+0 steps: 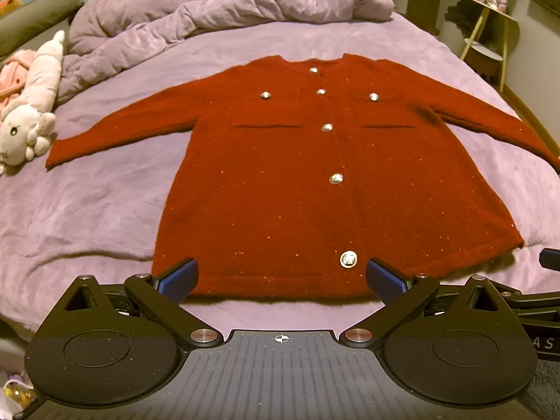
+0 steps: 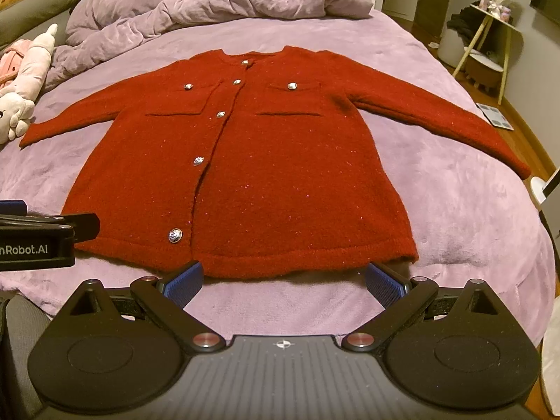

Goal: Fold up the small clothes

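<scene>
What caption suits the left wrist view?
Open left claw hovering at the hem of a red cardigan spread flat on a purple bed.

Cardigan [image 1: 315, 182] flat on bed [image 1: 105, 203] (duvet [image 1: 217, 10] behind, plush toy [image 1: 31, 105] left).

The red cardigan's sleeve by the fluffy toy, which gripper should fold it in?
Probably the left gripper. It sits nearer the hem's toy-side corner, and that sleeve by the plush toy is on its side. The right gripper, also open, faces the cardigan's other corner.
</scene>
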`<act>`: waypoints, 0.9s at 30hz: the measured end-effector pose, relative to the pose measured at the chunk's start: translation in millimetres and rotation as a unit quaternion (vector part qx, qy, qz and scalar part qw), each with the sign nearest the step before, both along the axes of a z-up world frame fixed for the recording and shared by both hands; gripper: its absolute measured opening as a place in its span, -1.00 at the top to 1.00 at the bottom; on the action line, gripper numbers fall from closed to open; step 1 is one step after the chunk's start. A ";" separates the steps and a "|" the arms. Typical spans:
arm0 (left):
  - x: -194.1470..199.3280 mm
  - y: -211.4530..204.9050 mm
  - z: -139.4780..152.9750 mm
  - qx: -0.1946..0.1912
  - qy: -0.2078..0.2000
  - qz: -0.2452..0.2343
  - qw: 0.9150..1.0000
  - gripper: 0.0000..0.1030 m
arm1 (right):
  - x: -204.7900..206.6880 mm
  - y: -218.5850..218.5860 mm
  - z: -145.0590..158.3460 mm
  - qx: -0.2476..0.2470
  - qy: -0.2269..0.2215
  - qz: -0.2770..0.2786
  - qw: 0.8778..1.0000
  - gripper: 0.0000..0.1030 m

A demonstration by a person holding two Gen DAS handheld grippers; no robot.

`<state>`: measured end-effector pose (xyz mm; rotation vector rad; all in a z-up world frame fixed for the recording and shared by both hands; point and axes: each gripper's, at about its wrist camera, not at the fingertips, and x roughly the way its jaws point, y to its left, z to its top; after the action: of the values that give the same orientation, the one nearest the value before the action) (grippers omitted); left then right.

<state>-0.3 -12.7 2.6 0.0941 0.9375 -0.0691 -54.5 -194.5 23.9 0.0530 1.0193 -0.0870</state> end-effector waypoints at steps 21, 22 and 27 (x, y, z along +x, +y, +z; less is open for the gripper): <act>-0.9 -0.9 -5.0 0.002 0.004 0.000 1.000 -1.00 | -2.6 2.3 -0.1 -0.003 -0.010 -0.001 1.000 -0.92; -0.9 -0.9 -5.0 0.002 0.004 0.000 1.000 -1.00 | -2.7 2.4 -0.1 -0.004 -0.010 -0.001 1.000 -0.92; -0.9 -1.2 -6.4 0.003 0.005 0.000 1.000 -1.00 | -1.9 2.7 -0.3 -0.004 -0.010 -0.001 1.000 -0.92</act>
<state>-1.2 -13.8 -3.8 0.0994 0.9480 -0.0676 -56.4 -191.8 23.7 0.0478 0.9998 -0.0930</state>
